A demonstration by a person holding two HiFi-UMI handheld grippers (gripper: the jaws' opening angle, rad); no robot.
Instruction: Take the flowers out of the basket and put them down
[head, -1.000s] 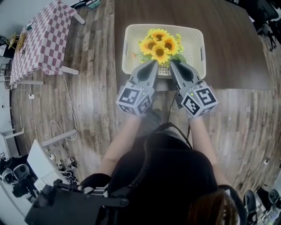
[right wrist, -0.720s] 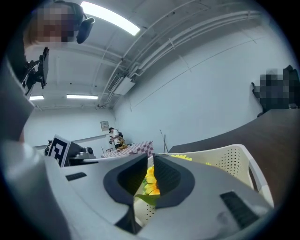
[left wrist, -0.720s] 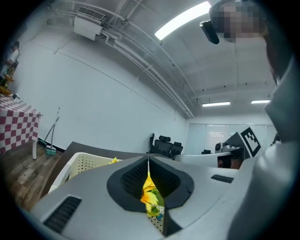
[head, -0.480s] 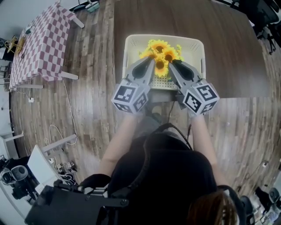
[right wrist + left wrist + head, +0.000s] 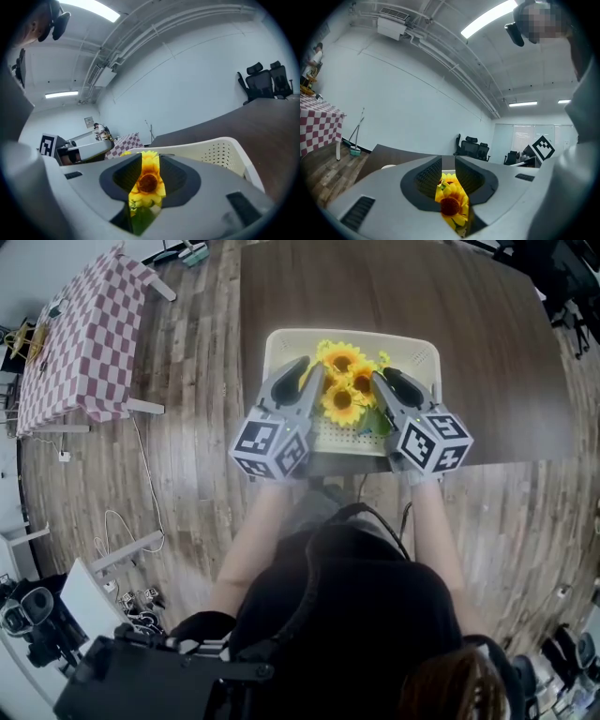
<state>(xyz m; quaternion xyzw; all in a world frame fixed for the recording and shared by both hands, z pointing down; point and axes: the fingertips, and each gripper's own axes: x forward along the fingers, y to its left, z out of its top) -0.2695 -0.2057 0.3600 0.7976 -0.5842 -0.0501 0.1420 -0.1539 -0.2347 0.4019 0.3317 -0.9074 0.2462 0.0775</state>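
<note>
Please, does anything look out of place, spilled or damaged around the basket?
Nothing stands out. The sunflowers are bunched together inside the cream basket, which sits flat on the dark table; nothing is spilled or visibly broken.

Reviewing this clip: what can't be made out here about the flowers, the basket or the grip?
1. What lies under the flowers: head view, their blooms and both grippers cover it.
2. Near wall of the basket: head view, covered by the left gripper and right gripper.
3. Contact: both gripper views show a bloom in the gap of opening jaws; whether they touch it is unclear.
</note>
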